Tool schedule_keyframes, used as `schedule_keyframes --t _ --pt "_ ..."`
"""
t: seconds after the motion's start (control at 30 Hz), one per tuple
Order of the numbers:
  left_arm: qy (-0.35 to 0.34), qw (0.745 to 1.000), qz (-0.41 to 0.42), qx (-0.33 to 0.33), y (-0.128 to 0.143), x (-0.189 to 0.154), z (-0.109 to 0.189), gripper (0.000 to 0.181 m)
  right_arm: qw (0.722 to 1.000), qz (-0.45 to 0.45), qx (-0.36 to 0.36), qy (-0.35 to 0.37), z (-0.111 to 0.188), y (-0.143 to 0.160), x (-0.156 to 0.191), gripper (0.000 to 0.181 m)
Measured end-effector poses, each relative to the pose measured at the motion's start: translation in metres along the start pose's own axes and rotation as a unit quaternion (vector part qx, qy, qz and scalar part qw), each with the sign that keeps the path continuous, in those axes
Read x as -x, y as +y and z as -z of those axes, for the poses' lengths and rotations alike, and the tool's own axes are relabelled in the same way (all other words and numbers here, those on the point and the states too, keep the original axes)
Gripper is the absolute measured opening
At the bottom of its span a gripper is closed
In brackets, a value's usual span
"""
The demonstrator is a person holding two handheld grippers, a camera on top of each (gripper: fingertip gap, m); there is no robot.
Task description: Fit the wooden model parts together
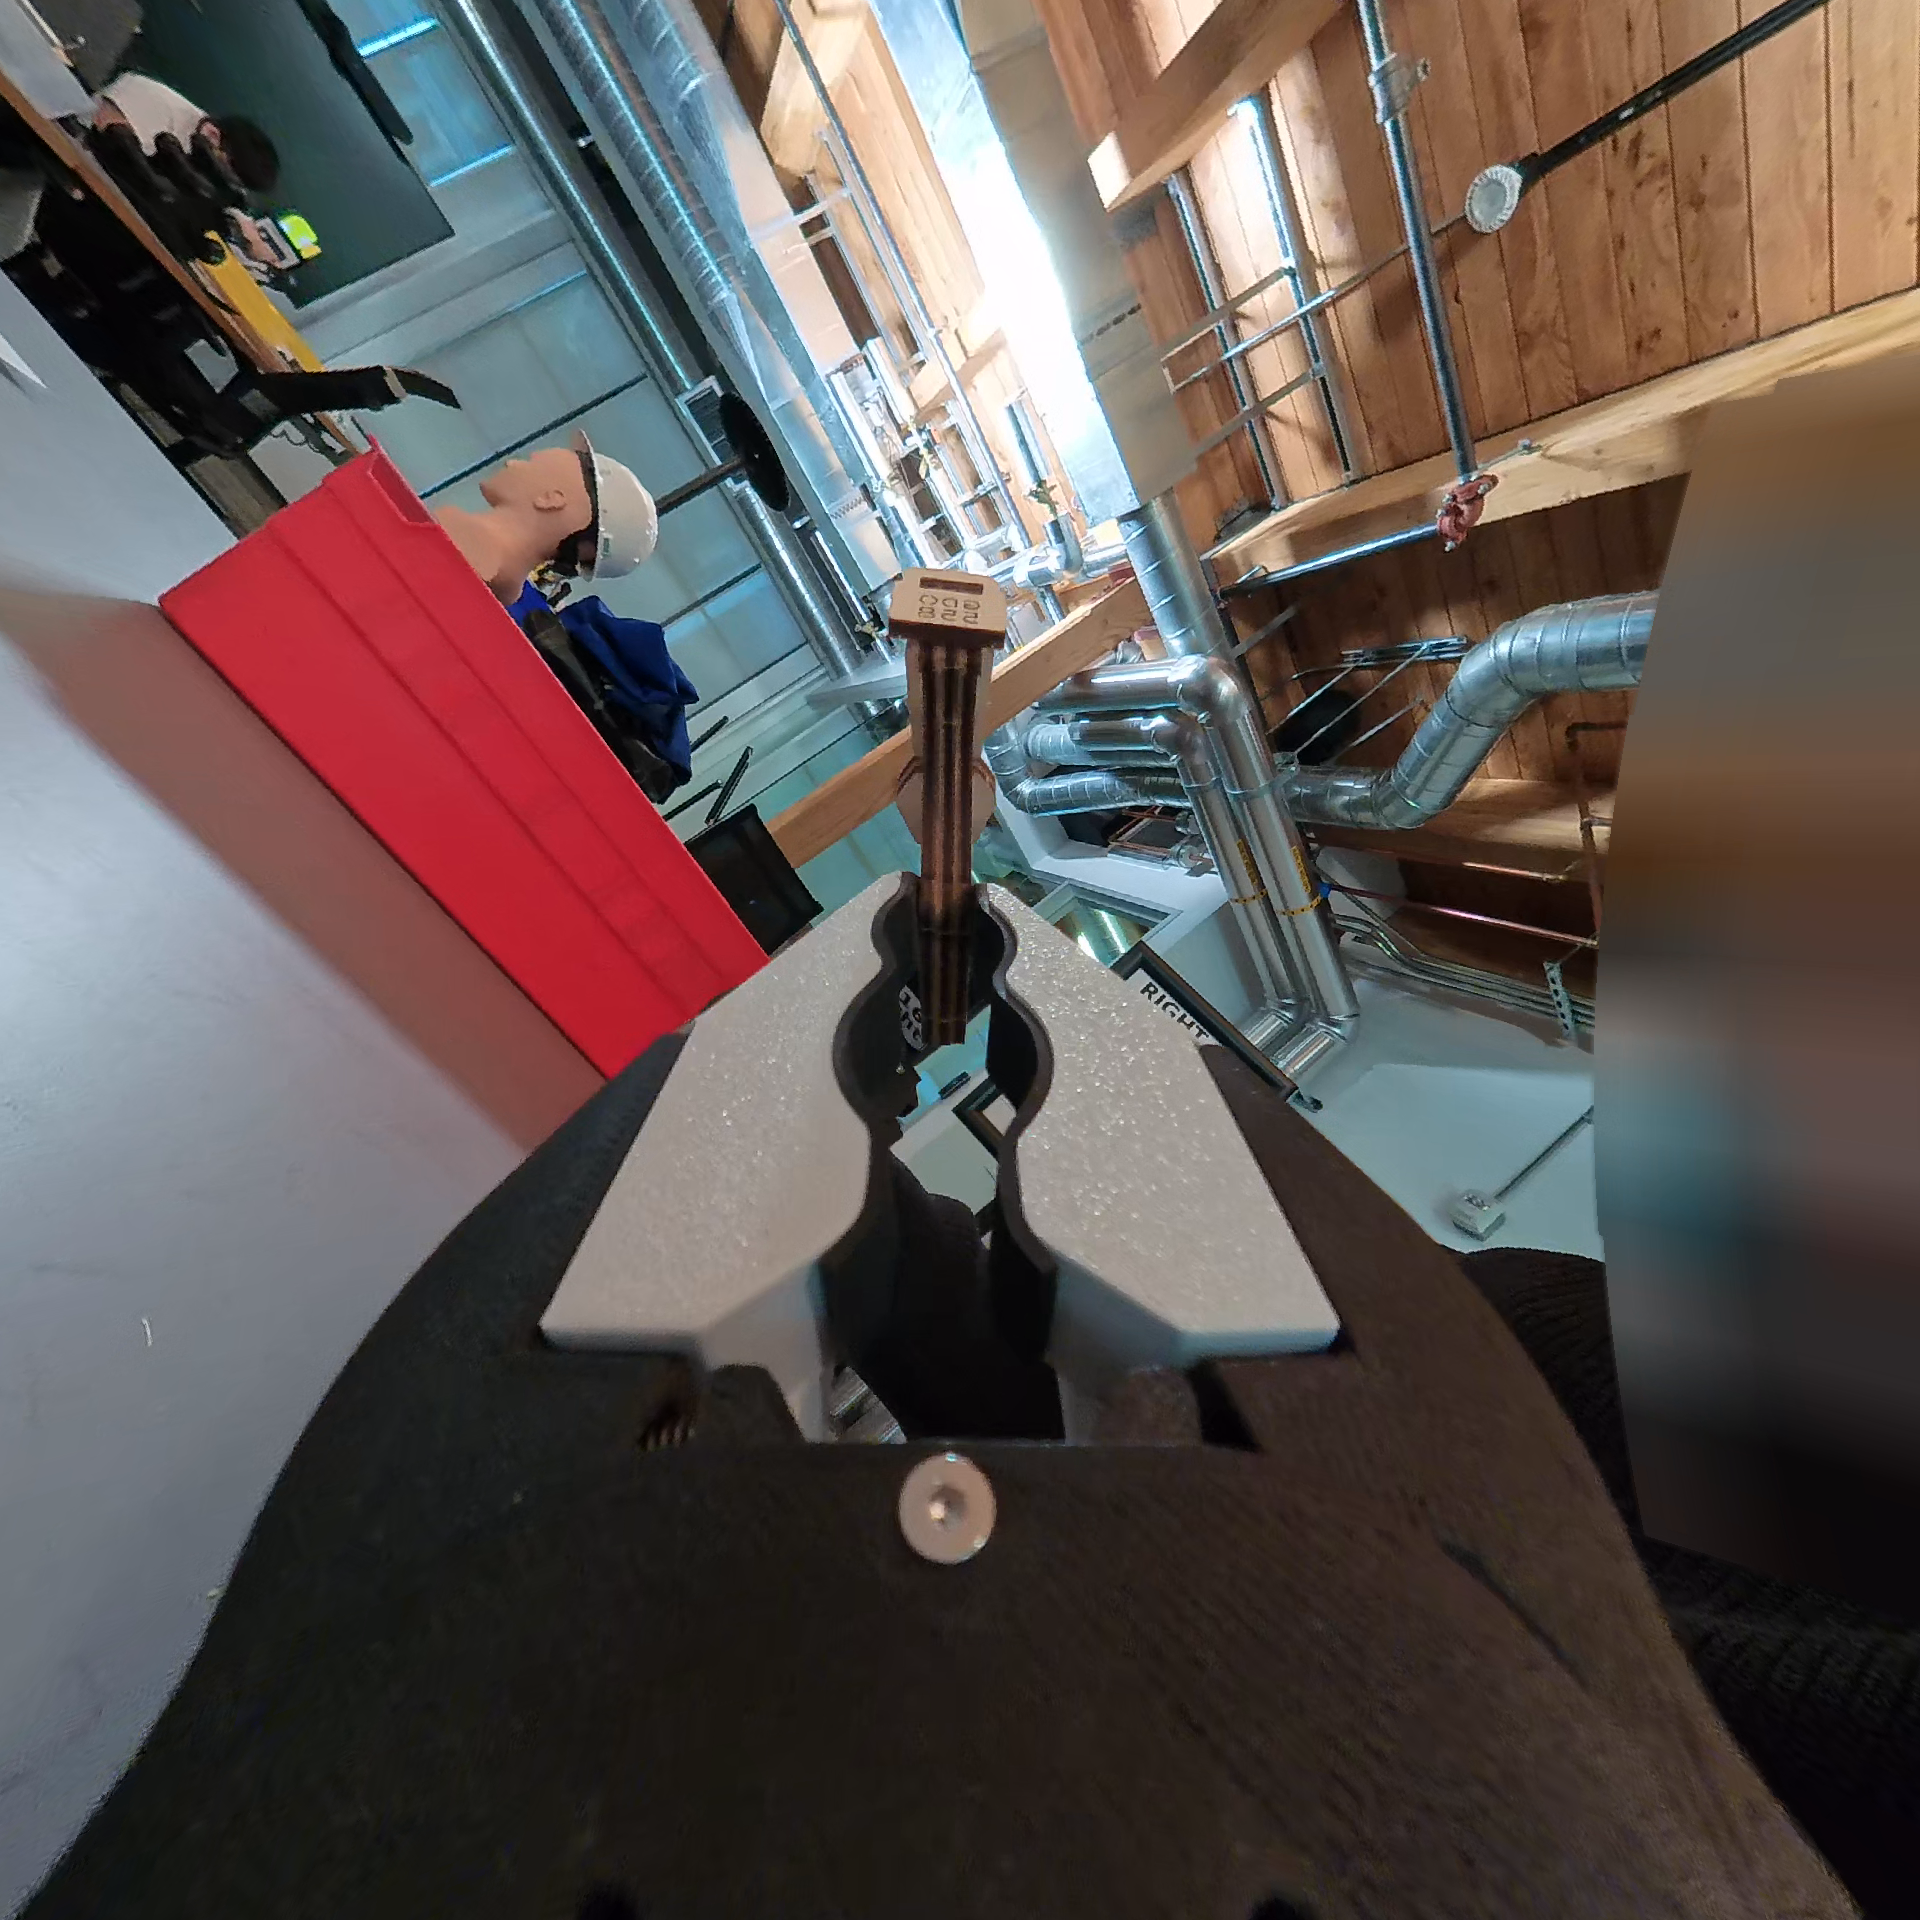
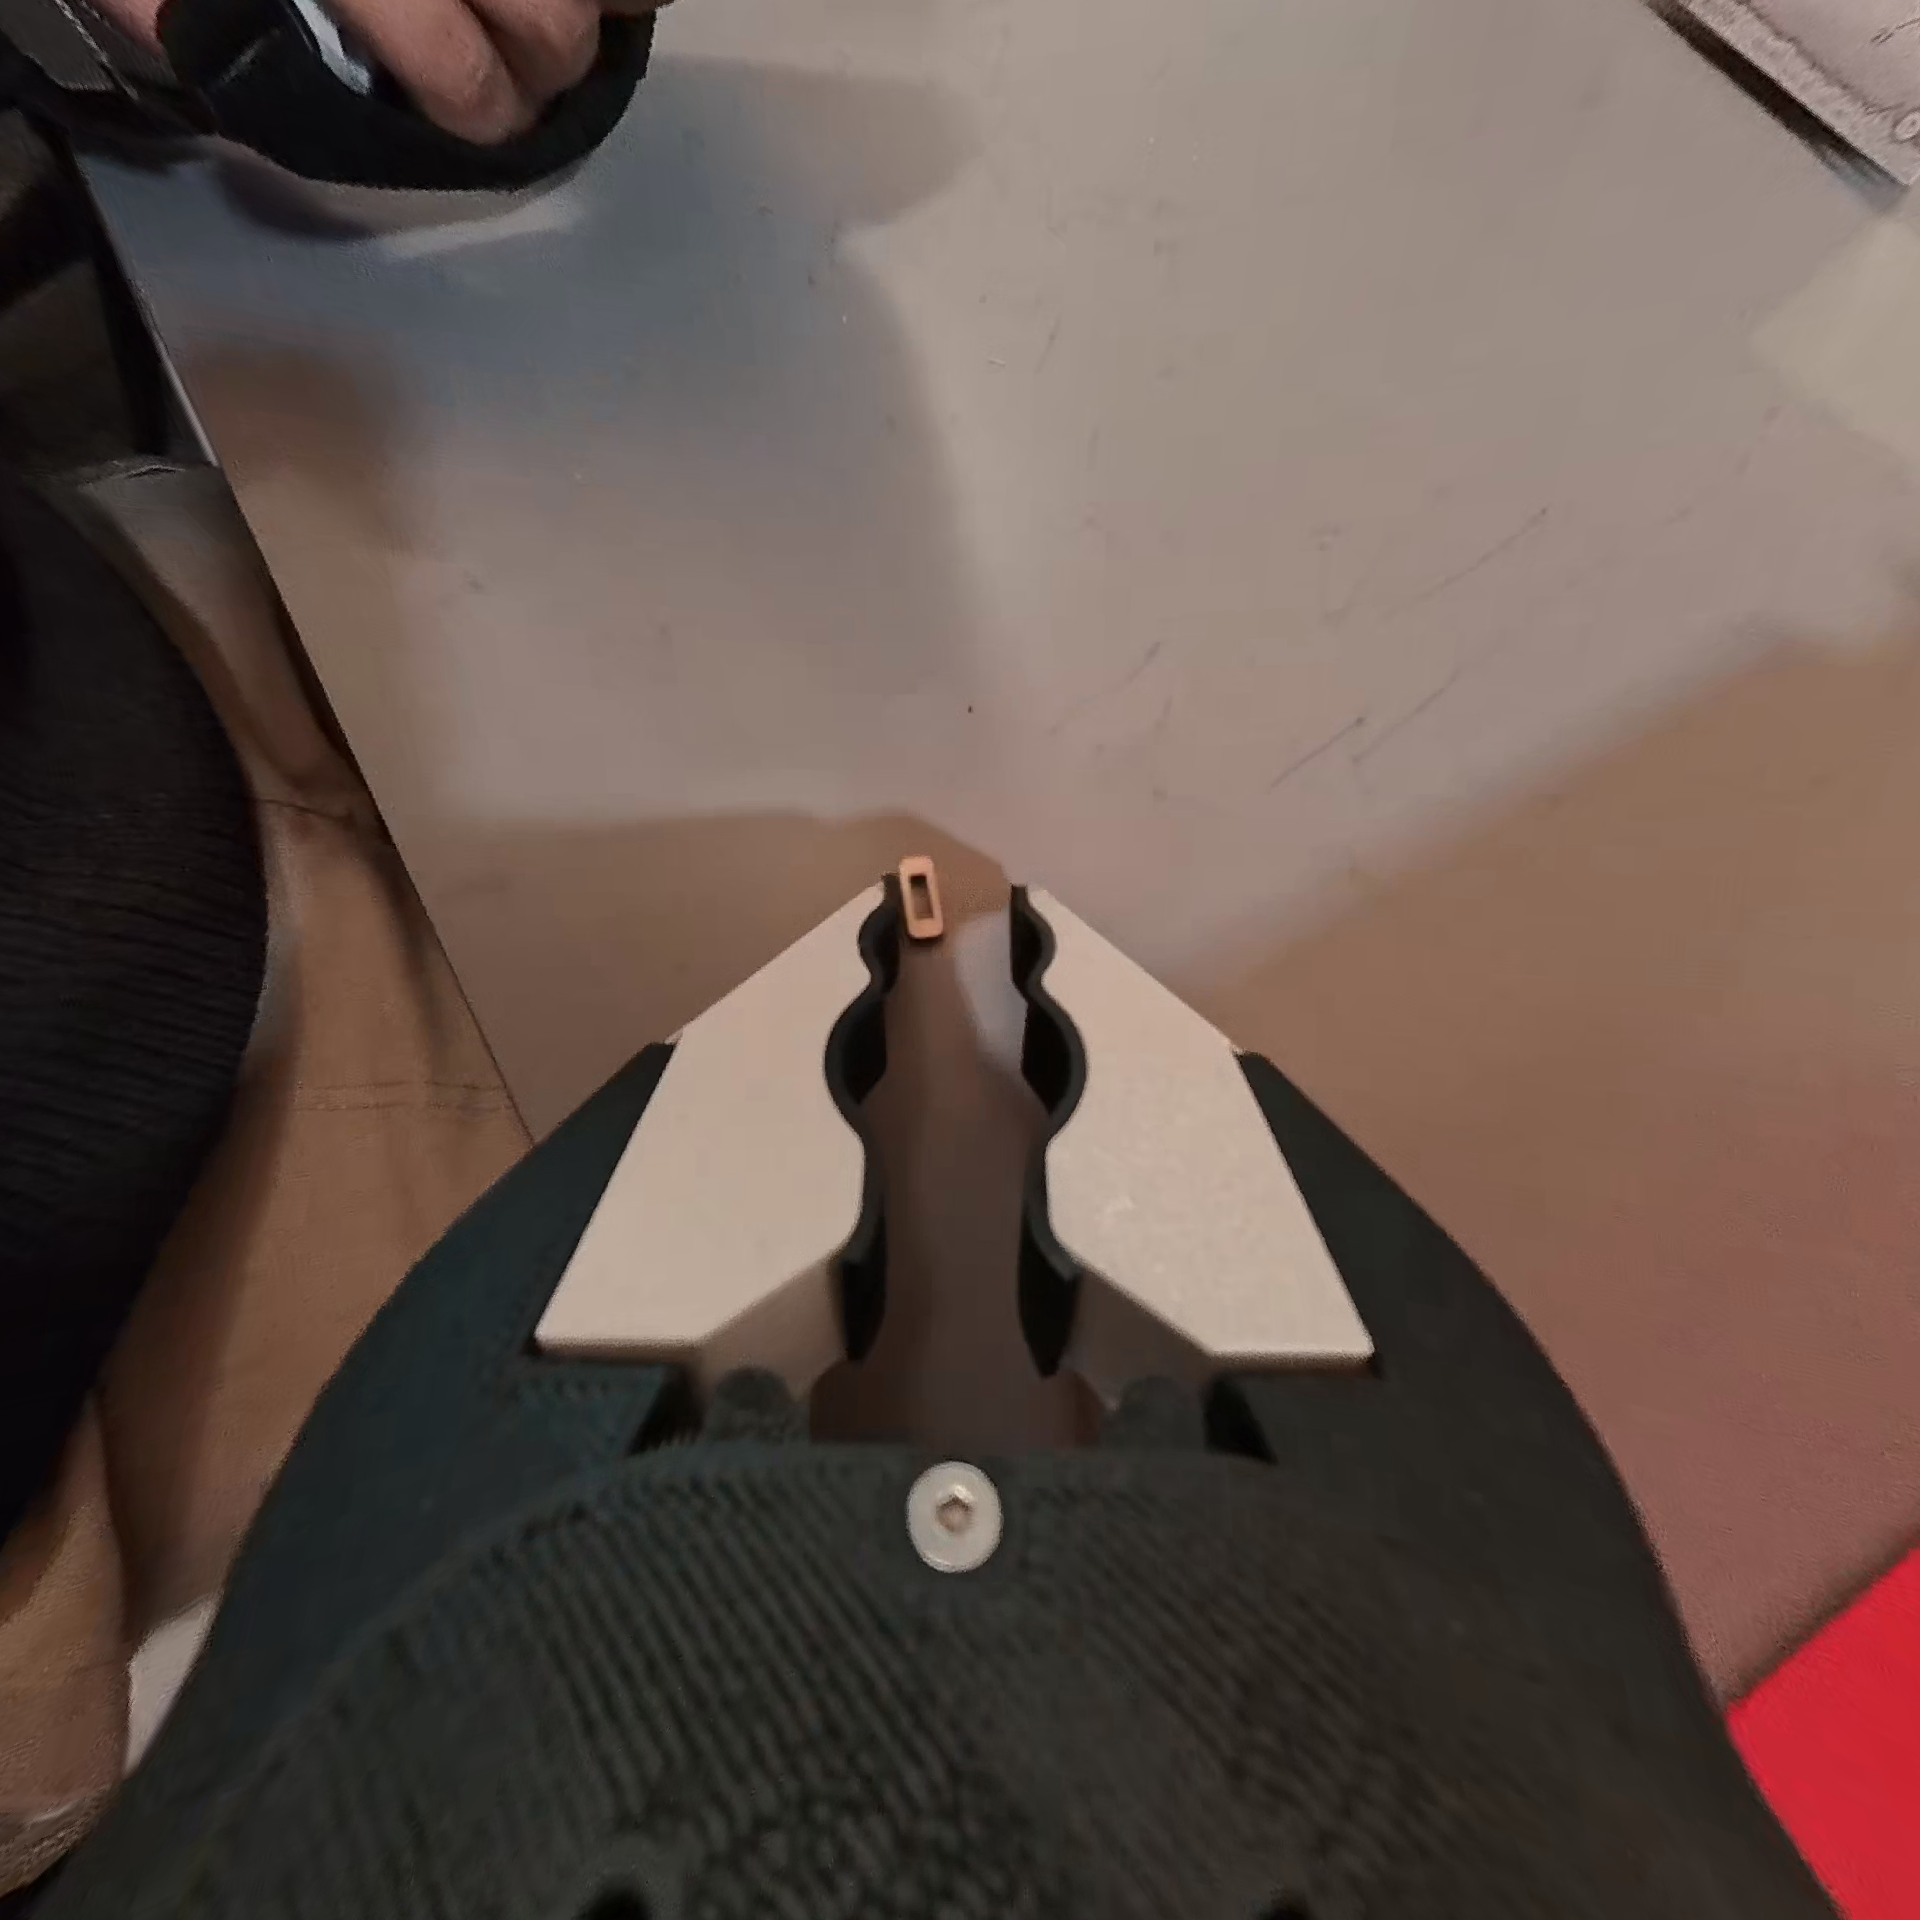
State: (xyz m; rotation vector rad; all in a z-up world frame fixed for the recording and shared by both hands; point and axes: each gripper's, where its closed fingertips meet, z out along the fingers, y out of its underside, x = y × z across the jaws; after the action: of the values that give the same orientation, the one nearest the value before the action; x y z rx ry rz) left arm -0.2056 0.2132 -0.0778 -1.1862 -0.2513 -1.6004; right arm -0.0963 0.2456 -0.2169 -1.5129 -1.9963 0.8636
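Note:
In the left wrist view my left gripper is shut on a wooden model part. The part is a narrow stack of thin plywood layers with a flat cap at its far end, and it sticks straight out past the fingertips. The gripper is tilted up, away from the table. In the right wrist view my right gripper is open just above the grey table. A tiny wooden rectangular ring sits right at the left fingertip. I cannot tell whether it touches the finger.
A red bin stands on the table to the left of my left gripper; its corner also shows in the right wrist view. A mannequin bust with a white hard hat stands behind it. A hand is at the far left table edge. My hands' fingertips stand some 20 cm from each other.

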Motion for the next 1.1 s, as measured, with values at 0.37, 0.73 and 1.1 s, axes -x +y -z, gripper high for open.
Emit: schedule_keyframes --t 0.37,0.73,1.1 --pt "0.007 1.0 0.015 -0.004 -0.0008 -0.0001 0.0003 0.006 1.0 -0.008 -0.009 0.017 0.0012 -0.0007 -0.0045 0.017" --pt "0.008 1.0 0.019 -0.007 -0.0015 0.0002 0.0009 0.006 0.999 -0.036 -0.016 0.005 -0.0015 -0.0019 0.0039 0.023" --pt "0.011 1.0 0.027 -0.012 -0.0028 0.0006 0.0018 0.006 0.999 -0.044 -0.027 0.003 0.0037 -0.0023 0.0022 0.024"
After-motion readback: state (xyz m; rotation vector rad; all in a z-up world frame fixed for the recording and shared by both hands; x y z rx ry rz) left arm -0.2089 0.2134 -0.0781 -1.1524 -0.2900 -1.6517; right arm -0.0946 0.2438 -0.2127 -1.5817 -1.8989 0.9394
